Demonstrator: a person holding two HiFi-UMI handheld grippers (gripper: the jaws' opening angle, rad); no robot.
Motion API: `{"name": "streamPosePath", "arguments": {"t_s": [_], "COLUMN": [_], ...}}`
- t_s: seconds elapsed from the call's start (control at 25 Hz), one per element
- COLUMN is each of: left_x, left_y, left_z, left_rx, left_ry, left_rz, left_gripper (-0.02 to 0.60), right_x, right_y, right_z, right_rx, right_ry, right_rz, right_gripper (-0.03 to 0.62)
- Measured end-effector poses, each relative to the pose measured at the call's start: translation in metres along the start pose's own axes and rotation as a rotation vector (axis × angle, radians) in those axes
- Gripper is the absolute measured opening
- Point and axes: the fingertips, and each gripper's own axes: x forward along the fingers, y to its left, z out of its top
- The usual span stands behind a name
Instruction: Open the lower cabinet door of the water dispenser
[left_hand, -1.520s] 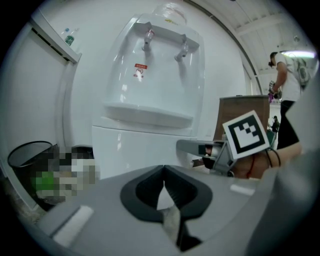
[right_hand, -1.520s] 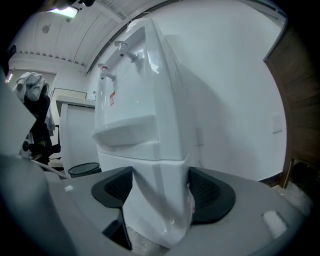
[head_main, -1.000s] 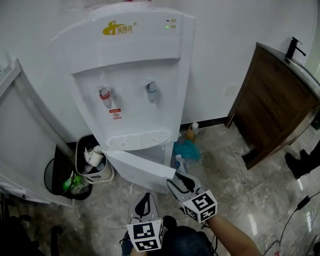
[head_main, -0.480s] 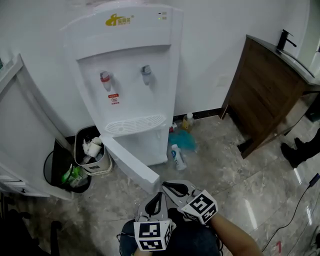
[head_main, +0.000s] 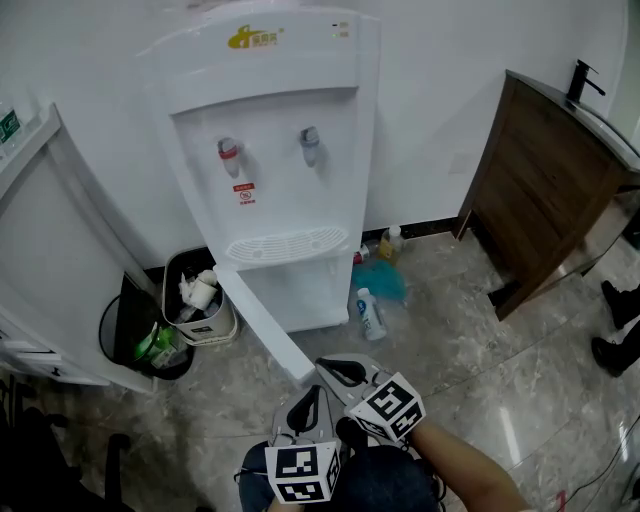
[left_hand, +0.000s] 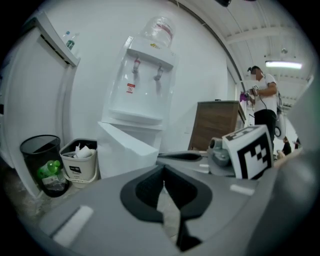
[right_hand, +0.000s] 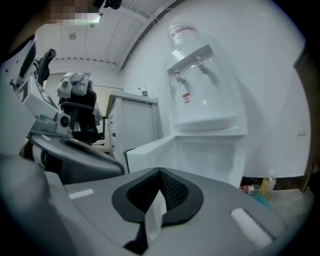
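The white water dispenser (head_main: 270, 150) stands against the wall. Its lower cabinet door (head_main: 265, 325) is swung wide open, edge-on toward me, hinged at the left. My right gripper (head_main: 335, 372) hovers just off the door's free end, shut with nothing between its pads and apart from the door. My left gripper (head_main: 312, 400) sits beside it, nearer me, also shut and empty. In the left gripper view the closed tips (left_hand: 161, 167) point at the open door (left_hand: 125, 152). The right gripper view shows its closed tips (right_hand: 160, 172) below the door (right_hand: 150, 150).
A white waste bin (head_main: 200, 300) and a black bin (head_main: 135, 340) stand left of the dispenser by a white cabinet (head_main: 50, 250). A bottle (head_main: 370, 313) lies on the floor at the right. A brown wooden cabinet (head_main: 545, 180) stands further right. A person (left_hand: 262, 100) stands beyond.
The door has swung from partly open to wide open. My right gripper left the door's edge, drew back toward me and closed. The left gripper shifted slightly alongside it.
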Motion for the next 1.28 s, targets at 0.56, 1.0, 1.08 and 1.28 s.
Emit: {"name": "streamPosePath", "arguments": {"t_s": [0.56,1.0,1.08,1.28], "left_x": [-0.074,-0.084,-0.076,-0.044], "left_y": [0.106,0.129,0.123,0.098], "left_z": [0.002,-0.003,-0.002,0.004], "left_rx": [-0.053,-0.145,-0.145,-0.119], "left_ry": [-0.076,-0.103,-0.107,-0.120], "left_rz": [0.287,0.329,0.301,0.209], "left_gripper": [0.008,0.008,0.007,0.008], "right_x": [0.119,0.141,0.131,0.085], "right_y": [0.104,0.121,0.107,0.048], "right_z": [0.022,0.033,0.034,0.031], "right_rx": [0.003,0.023,0.029,0.055], "right_ry": [-0.083,-0.092,-0.102,-0.129], "right_rz": [0.242,0.268,0.223,0.027], "right_gripper": [-0.002,-0.002,-0.002,-0.002]}}
